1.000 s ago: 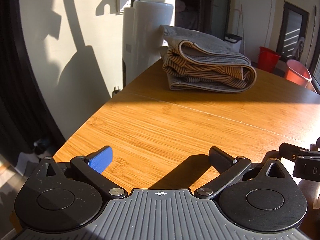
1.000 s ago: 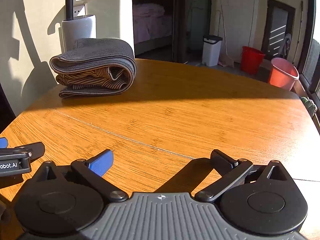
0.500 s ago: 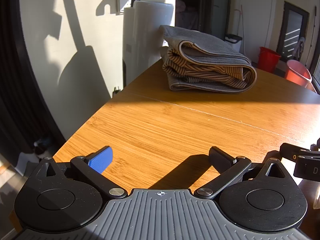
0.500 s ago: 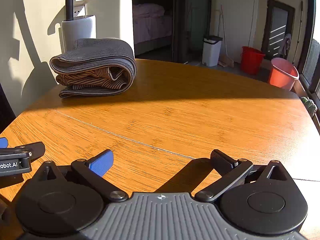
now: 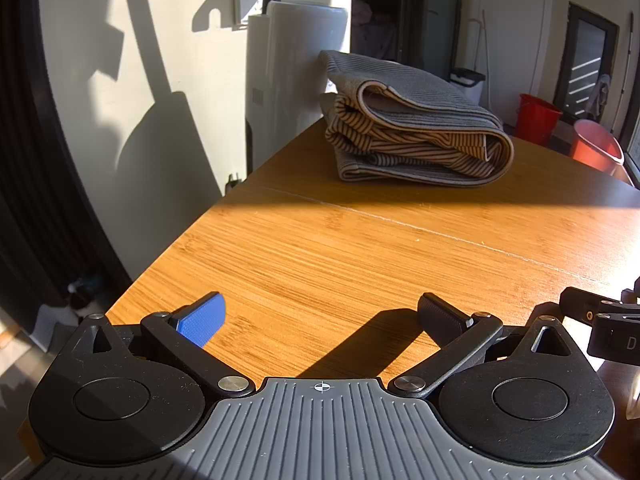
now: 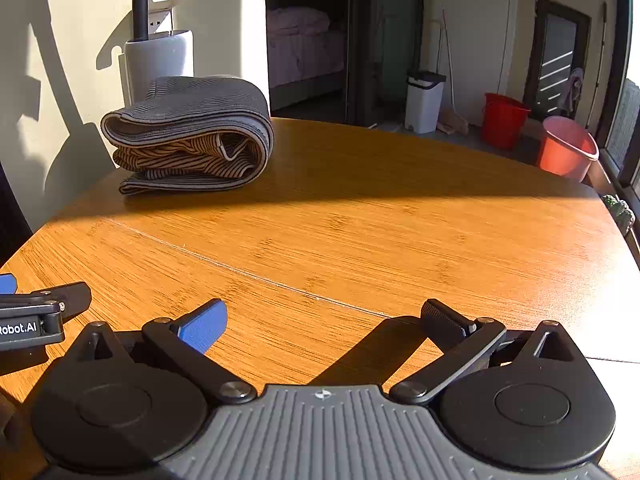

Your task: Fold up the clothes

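You had bare table (image 6: 360, 232) ahead from twelve to three o'clock. Only the folded cloth (image 6: 188, 136) sat in your way, far off at eleven o'clock.

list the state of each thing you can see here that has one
folded garment: folded into a thick bundle, lying on the table, nothing touching it
left hand-held gripper: open, empty, low over the table's near edge
right hand-held gripper: open, empty, low over the table
table: part sunlit, part in shadow
white bin: lid shut
red bucket: upright on the floor
pink bucket: tilted
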Motion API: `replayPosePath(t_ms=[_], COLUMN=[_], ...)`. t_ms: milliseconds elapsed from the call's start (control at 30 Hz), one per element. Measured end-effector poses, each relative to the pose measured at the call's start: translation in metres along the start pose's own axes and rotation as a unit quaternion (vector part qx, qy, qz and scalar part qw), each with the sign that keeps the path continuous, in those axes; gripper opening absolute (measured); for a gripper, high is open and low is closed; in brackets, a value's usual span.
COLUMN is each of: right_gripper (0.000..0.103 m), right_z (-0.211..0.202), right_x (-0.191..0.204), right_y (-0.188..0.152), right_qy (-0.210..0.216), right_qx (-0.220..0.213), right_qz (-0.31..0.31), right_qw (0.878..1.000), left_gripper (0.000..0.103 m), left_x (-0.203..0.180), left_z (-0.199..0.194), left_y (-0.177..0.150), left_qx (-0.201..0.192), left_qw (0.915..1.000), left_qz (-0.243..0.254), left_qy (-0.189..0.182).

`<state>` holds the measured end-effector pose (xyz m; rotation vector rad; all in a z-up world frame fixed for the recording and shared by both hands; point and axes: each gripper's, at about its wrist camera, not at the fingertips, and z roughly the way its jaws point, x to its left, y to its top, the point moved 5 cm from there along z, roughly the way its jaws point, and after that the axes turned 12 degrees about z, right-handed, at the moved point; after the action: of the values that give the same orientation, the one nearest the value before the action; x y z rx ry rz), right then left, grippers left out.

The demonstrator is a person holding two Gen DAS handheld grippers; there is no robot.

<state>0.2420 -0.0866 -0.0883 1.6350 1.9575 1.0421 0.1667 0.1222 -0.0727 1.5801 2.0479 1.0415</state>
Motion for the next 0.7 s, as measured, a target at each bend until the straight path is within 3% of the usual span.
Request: replayPosePath(t_ms=[700], right_gripper=[0.103], right_z=[0.0009], right_x=[0.0021], right_y=[-0.0001], right_qy=[0.000], right_qx=[0.000], right_qz=[0.000], right_qw=[1.000], left_gripper=[0.103], left_x=[-0.0009], left_z=[-0.0004], left_y=[-0.0004], left_qx=[0.000], left_qw=[1.0000], left_qz=[-0.001], left_qy=[0.000])
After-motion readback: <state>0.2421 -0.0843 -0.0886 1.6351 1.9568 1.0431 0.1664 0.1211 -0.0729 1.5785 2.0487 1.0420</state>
